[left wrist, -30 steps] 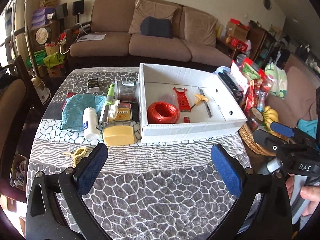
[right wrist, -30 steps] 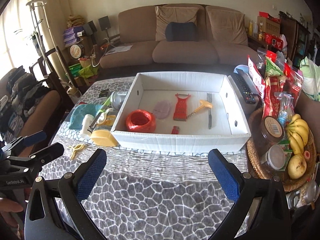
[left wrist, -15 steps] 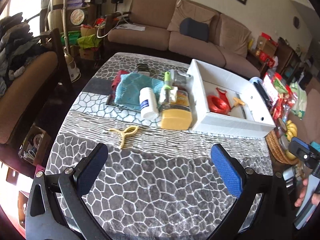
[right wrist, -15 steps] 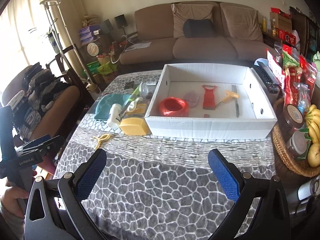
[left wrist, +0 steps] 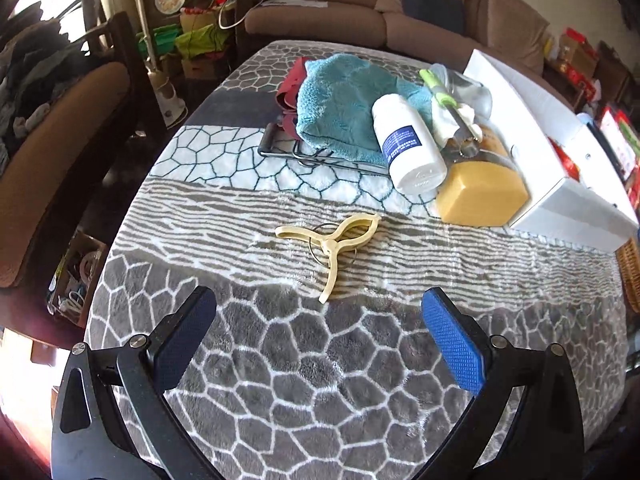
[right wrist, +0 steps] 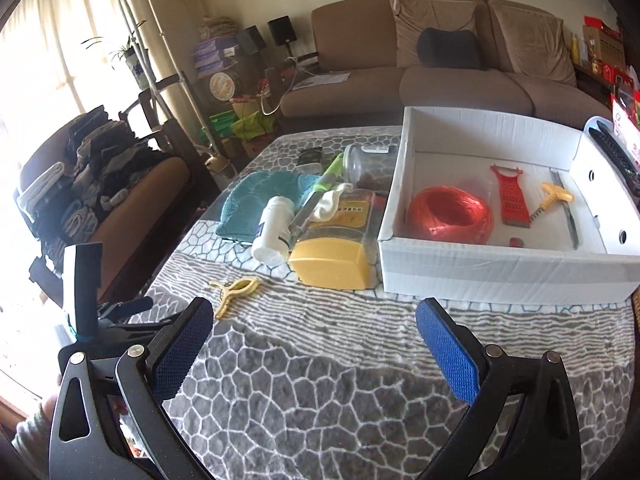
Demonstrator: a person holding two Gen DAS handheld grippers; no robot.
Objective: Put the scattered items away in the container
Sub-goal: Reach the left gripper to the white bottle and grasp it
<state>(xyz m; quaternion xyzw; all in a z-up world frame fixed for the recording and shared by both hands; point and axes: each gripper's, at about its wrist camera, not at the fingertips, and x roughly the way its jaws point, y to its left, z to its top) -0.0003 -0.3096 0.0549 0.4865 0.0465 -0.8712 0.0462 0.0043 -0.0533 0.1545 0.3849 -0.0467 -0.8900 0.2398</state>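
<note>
A pale yellow clip [left wrist: 334, 240] lies on the grey patterned cloth, just ahead of my open, empty left gripper [left wrist: 320, 336]. It also shows in the right wrist view [right wrist: 234, 290]. Behind it lie a white bottle [left wrist: 406, 144], a yellow-lidded jar [left wrist: 480, 192], a green-handled tool [left wrist: 444, 96] and a teal towel [left wrist: 340, 112]. The white box [right wrist: 504, 268] holds an orange twine roll [right wrist: 450, 212], a red grater [right wrist: 510, 196] and a corkscrew [right wrist: 554, 196]. My right gripper [right wrist: 314, 340] is open and empty, before the box.
The left gripper's body [right wrist: 104, 312] shows at the left of the right wrist view. A chair with piled clothes [right wrist: 88, 184] stands left of the table. A sofa [right wrist: 460, 64] is behind. A wicker basket [left wrist: 630, 272] sits at the table's right edge.
My left gripper has swung left and moved down toward the yellow clip, which is now close ahead. The right gripper has turned a little left; the box has shifted right in its view.
</note>
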